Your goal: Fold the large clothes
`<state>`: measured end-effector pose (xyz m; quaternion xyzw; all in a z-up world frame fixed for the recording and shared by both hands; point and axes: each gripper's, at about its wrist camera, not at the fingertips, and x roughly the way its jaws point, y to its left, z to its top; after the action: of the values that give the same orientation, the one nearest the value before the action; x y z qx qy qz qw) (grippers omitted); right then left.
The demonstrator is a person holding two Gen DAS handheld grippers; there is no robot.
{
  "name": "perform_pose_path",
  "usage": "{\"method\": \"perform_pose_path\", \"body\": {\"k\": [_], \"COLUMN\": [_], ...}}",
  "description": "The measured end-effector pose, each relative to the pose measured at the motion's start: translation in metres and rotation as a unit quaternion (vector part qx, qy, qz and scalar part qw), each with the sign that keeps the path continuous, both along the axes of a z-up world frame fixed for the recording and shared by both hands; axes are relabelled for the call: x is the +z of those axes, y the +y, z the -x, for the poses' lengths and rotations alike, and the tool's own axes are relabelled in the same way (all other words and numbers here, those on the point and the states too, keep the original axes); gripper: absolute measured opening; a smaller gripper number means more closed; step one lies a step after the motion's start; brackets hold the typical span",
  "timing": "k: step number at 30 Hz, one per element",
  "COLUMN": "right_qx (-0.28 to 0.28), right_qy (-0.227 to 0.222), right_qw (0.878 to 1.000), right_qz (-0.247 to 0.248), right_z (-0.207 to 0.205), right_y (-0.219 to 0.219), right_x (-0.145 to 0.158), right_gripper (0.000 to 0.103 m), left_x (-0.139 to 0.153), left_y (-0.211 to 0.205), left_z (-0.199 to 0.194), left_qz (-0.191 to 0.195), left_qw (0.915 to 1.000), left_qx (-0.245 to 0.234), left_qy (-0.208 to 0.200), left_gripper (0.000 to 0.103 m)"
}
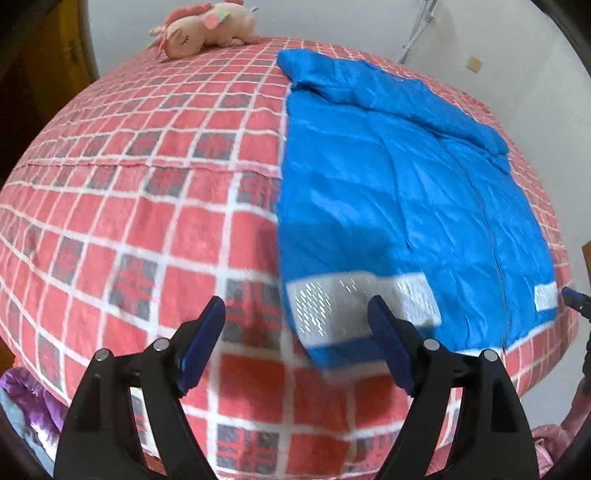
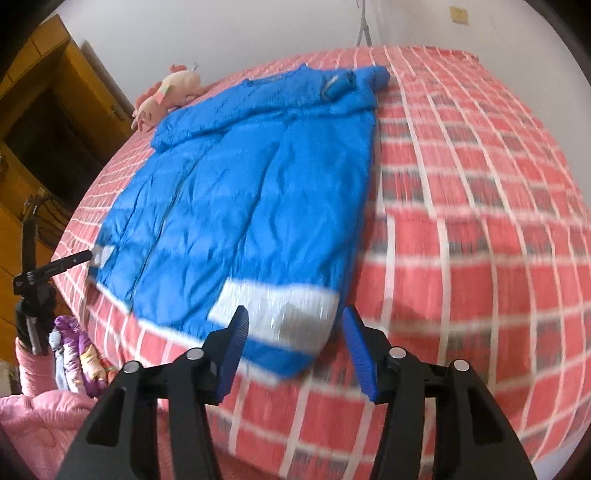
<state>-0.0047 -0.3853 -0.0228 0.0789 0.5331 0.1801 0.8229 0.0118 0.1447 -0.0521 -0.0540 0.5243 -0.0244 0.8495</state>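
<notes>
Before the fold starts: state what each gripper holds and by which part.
Nothing is held. The left gripper and right gripper are both open, near the blue jacket's hem corners.

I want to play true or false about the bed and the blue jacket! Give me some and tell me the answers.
1. The blue jacket lies spread out on the checked blanket. True.
2. The left claw is squeezing the jacket. False: it is open and holds nothing.
3. A pink plush toy lies at the far end of the bed. True.
4. The jacket has a grey stripe near its bottom edge. True.
5. The right claw is shut. False: it is open.
</notes>
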Motion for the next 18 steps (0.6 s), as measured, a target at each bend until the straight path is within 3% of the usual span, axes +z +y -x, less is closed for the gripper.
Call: {"method": "perform_pose_path", "body": {"k": [6,14,16,18], "right_qx": [0.006,0.009,0.013,0.02], "right_qy": [0.023,0.05,0.042,0.029], "right_qw": [1.0,0.998,0.999,0.999], "right_qz": [-0.008,-0.035,-0.028,-0.019], "right_z": [0.012,-0.001,-0.002,0.0], "right_y": [0.007,0.018,0.023,0.027], "right_x": [-0.015,-0.037,-0.037,-0.034], "right_gripper": [0.053,0.054,0.048,0.036], "left_x": [-0.011,-0.024,-0.024,-0.023], "left_y": [-0.013,-0.022,-0.024,-0.026], "left_z": [0.0,-0.004,-0.003,-0.001], "left_qz": [0.009,0.042,0.053,0.061], "left_qw": [0.9998,0.9986,0.9979,0.9972], "left_qx": [-0.017,-0.024,-0.028,-0.033], "left_qy": [0.007,0.021,0.023,0.026], "left_gripper": [0.079,0.078,0.068,0.065]}}
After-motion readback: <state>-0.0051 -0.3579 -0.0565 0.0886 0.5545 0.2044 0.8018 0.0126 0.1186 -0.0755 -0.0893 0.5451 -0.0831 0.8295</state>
